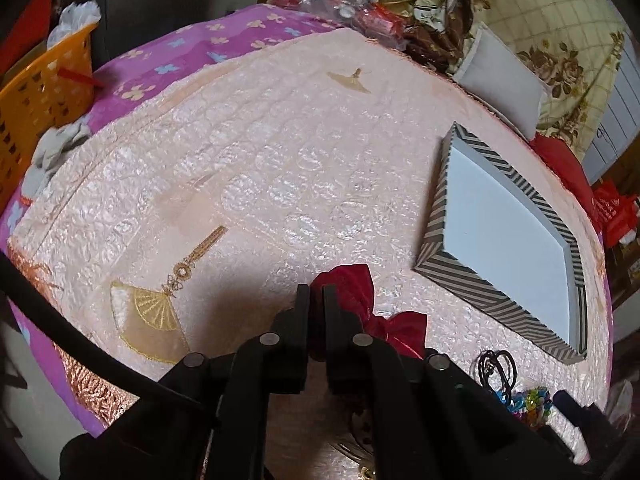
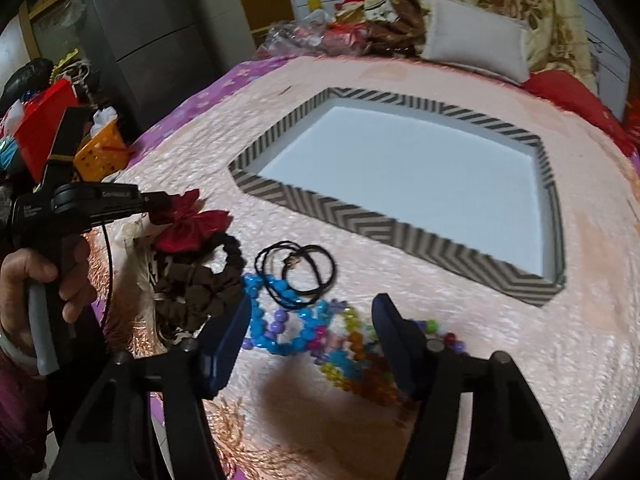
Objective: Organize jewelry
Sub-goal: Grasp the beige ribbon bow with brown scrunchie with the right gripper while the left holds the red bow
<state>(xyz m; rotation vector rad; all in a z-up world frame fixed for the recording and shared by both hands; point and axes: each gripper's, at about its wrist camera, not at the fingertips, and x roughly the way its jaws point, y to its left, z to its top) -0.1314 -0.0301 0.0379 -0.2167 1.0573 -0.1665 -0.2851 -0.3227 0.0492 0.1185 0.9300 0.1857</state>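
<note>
Already the left gripper pinches the soft, light red bow at its knot; the right gripper hangs wide over slippery beads.

Light: soft, even indoor light, fairly bright.
Shadows: dark patches on the pink bedspread beneath each tool.
Glare: sheen on the quilted fabric.
Blur: right wrist view smeared; beads soft.
Distortion: strong fisheye bending, black corners.
</note>
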